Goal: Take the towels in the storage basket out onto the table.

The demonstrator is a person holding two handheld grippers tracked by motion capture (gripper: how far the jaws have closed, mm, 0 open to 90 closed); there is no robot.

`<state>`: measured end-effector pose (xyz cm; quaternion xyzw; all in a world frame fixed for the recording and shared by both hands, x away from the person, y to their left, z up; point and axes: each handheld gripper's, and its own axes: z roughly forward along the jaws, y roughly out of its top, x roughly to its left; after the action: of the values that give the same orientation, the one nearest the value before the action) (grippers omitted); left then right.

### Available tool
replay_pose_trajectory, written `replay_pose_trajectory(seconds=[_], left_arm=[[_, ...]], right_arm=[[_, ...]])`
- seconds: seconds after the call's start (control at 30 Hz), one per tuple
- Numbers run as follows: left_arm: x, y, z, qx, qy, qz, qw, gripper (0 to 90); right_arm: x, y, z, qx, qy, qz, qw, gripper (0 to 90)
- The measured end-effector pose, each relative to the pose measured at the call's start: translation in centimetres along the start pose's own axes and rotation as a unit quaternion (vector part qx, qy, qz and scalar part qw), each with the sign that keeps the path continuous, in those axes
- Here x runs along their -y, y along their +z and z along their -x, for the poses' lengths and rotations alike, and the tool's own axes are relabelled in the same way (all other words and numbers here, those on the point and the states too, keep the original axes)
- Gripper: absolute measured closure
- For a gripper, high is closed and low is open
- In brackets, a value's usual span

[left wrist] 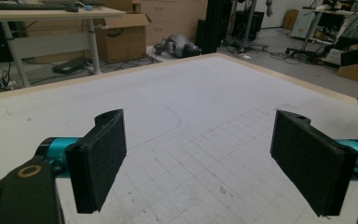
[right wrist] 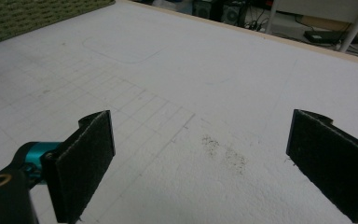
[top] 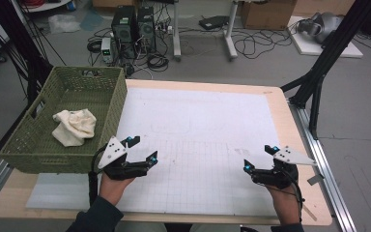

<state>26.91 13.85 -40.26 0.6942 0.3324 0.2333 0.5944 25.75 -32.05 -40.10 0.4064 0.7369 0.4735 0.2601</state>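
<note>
Cloth (top: 75, 126), seemingly unlabelled, lies in basket (top: 26, 145); left tool (top: 143, 150) and right tool (top: 259, 157) spread, empty.

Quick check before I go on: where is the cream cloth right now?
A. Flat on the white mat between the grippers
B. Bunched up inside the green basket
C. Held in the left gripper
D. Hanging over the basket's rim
B: in the high view the cloth lies crumpled on the floor of the basket, apart from both open, empty grippers.

Left hand-held gripper (top: 142, 149) and right hand-held gripper (top: 259, 157) hover apart, jaws spread wide, seemingly empty.
</note>
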Motion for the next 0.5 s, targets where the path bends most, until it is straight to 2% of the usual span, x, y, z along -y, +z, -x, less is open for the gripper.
replay_pose_trajectory(seconds=[0.17,0.2,0.27,0.5], left_arm=[[-0.8,-0.1,0.2,0.009,-0.004,-0.001,1.0000,18.6],[-1.5,-0.2,0.2,0.008,0.002,0.002,1.0000,18.4],[-1.8,-0.3,0.2,0.009,0.001,0.004,0.9999,18.3],[-4.1,-1.4,-0.6,0.004,0.002,0.018,0.9998,18.0]], right_arm=[[0.0,0.3,-0.1,-0.004,-0.002,-0.008,1.0000,6.9],[0.0,0.3,-0.1,-0.002,-0.003,-0.010,0.9999,6.9],[0.0,0.3,-0.1,-0.003,-0.004,-0.008,1.0000,6.9],[-0.1,0.3,-0.1,-0.005,-0.004,-0.008,0.9999,6.9]])
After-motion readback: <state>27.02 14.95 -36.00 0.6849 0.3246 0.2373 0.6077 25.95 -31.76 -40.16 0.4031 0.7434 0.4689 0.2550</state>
